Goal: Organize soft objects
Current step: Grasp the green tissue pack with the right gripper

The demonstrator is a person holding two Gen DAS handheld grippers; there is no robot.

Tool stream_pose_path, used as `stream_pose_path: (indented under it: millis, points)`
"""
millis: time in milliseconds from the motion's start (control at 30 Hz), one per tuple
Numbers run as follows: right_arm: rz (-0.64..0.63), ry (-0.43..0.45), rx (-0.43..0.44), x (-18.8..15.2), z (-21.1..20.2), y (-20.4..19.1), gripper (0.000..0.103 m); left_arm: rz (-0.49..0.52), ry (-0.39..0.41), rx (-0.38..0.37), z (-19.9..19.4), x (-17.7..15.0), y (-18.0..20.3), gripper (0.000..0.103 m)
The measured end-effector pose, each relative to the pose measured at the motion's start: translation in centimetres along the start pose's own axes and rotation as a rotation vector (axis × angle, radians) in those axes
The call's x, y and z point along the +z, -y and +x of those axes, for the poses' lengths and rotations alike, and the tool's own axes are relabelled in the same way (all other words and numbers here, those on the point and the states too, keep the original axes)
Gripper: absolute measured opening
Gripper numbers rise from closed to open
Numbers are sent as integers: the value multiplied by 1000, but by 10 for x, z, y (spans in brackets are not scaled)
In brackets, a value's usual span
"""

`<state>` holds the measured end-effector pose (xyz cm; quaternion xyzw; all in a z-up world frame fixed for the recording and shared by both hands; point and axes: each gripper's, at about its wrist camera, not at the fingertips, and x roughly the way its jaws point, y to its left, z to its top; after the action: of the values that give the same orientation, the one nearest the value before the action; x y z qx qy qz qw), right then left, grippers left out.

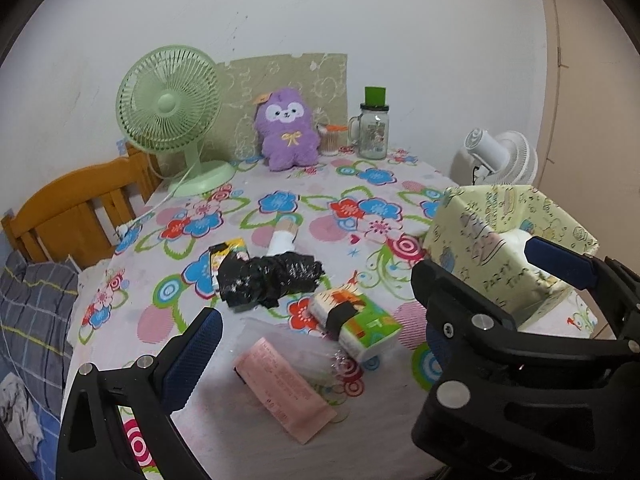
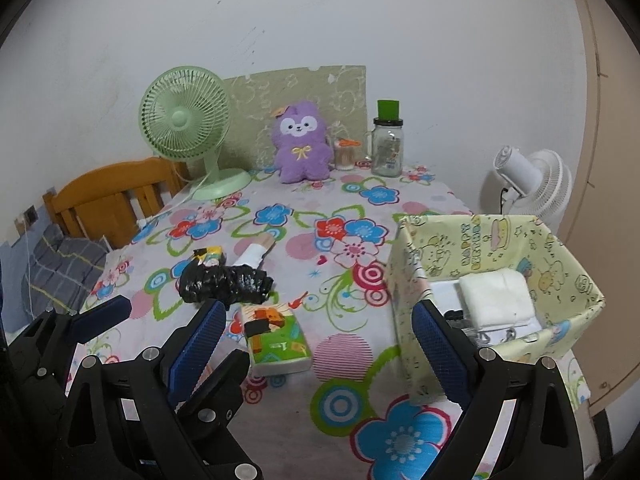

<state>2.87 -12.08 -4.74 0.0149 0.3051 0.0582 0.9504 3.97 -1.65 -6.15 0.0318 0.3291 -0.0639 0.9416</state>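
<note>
On the flowered tablecloth lie a black plastic bundle (image 1: pixel 268 280) (image 2: pixel 224 284), a green and orange tissue pack (image 1: pixel 356 320) (image 2: pixel 276 336), a pink packet in clear wrap (image 1: pixel 284 388), a white rolled cloth (image 1: pixel 282 240) (image 2: pixel 254 256) and a yellow-black packet (image 1: pixel 228 252) (image 2: pixel 208 256). A yellow patterned box (image 1: pixel 480 248) (image 2: pixel 404 280) stands at the right, with folded white cloth (image 2: pixel 496 300) inside. My left gripper (image 1: pixel 316 332) hangs open above the pink packet and tissue pack. Beside it, my right gripper (image 2: pixel 320 308) (image 1: pixel 476 258) is open near the box's left wall. Neither holds anything.
A purple plush (image 1: pixel 288 128) (image 2: pixel 302 140) sits at the table's back, between a green fan (image 1: pixel 168 104) (image 2: pixel 184 116) and a glass jar (image 1: pixel 374 132) (image 2: pixel 387 148). Off the table's right side is a white fan (image 2: pixel 532 180); off its left, a wooden chair (image 1: pixel 80 208) and bedding (image 1: pixel 32 312).
</note>
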Motion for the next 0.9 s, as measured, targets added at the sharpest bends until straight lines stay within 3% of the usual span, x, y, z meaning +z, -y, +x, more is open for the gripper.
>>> stream_pose_path:
  millis: [467, 900]
  points:
    - [-30, -76, 20, -12, 37, -19, 96, -24, -68, 13, 28, -15, -21, 101]
    - [-61, -157, 37, -20, 74, -31, 96, -83, -158, 8, 58, -31, -45, 92]
